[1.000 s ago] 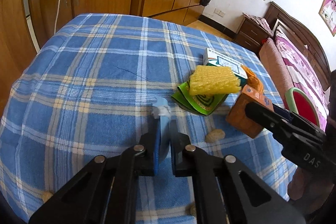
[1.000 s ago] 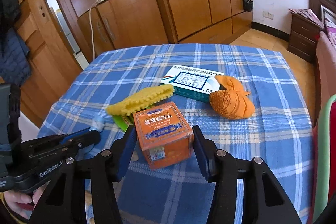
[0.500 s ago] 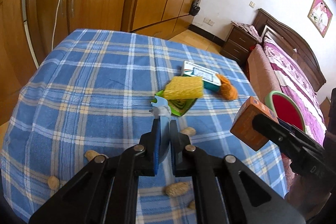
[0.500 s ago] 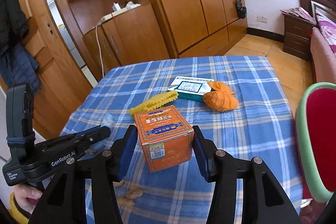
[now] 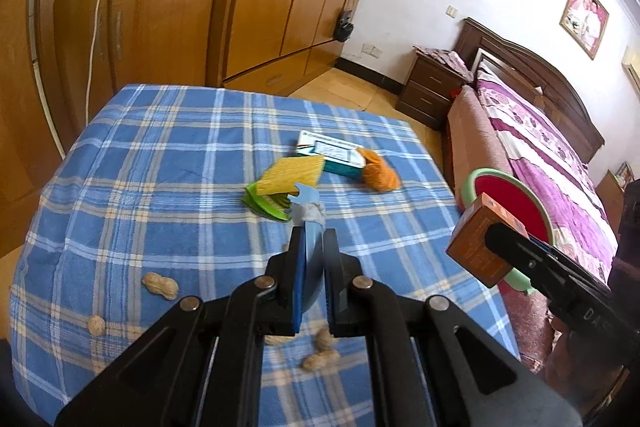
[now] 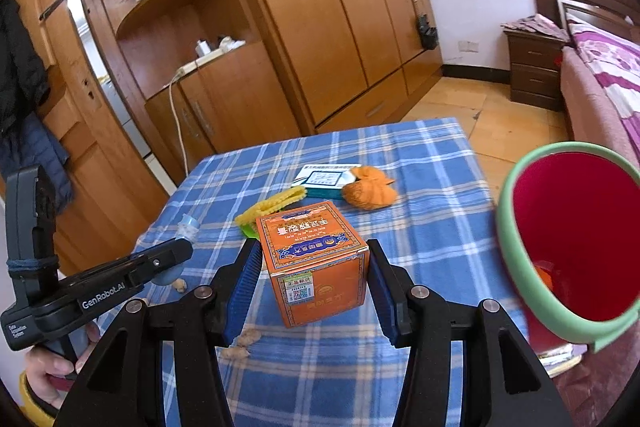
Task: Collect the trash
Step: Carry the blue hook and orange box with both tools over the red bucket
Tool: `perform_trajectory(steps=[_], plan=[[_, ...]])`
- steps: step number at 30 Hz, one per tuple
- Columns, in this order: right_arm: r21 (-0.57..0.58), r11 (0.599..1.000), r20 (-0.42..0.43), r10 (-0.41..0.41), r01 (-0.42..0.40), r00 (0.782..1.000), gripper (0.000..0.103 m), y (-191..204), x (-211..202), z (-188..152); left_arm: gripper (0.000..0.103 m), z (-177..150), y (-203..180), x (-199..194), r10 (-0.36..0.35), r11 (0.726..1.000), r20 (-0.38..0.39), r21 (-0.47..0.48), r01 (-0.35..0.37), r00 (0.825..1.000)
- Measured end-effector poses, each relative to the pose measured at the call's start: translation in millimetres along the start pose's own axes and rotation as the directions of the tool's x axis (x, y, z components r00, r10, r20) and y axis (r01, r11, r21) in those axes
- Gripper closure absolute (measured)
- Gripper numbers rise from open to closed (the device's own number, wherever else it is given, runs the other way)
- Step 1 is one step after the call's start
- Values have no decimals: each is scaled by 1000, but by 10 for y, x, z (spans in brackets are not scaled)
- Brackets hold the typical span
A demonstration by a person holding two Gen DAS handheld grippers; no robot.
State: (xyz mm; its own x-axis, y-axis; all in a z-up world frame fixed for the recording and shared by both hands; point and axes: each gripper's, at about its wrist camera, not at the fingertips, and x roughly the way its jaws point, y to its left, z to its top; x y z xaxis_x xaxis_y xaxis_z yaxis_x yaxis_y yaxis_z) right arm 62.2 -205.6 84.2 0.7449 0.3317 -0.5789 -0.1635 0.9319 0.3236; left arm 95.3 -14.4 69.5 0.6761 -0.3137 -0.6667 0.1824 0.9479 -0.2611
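I am holding the square orange cardboard box (image 6: 316,259) in my right claw (image 6: 314,287), its blue pads pressing on both side walls at a middling spread, so the box is riding level and clear of the blue plaid tablecloth (image 6: 424,227). My left claw (image 5: 310,267) is pinched almost fully together on a thin pale-blue plastic scrap (image 5: 308,223), gripped edge-on so it cannot slip out. Both are hanging near the green-rimmed red bin (image 6: 568,247) at my right, where I judge they belong. Peanut shells (image 5: 160,285), a yellow ridged sponge (image 5: 292,173) and orange peel (image 5: 378,173) are lying on the cloth, awaiting collection.
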Motion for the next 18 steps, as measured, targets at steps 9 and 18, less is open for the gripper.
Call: perform_trajectory(steps=[9,18], plan=[[43,998,47,-58,56,997,49,-226,-300,-5,96,-14,-336,-96,-42,997,4,58,42,999],[102,988,70,-120,112,990,49,-545,-493,-19,96,-23,-645,-7,-74,992,-22,100,76,997]])
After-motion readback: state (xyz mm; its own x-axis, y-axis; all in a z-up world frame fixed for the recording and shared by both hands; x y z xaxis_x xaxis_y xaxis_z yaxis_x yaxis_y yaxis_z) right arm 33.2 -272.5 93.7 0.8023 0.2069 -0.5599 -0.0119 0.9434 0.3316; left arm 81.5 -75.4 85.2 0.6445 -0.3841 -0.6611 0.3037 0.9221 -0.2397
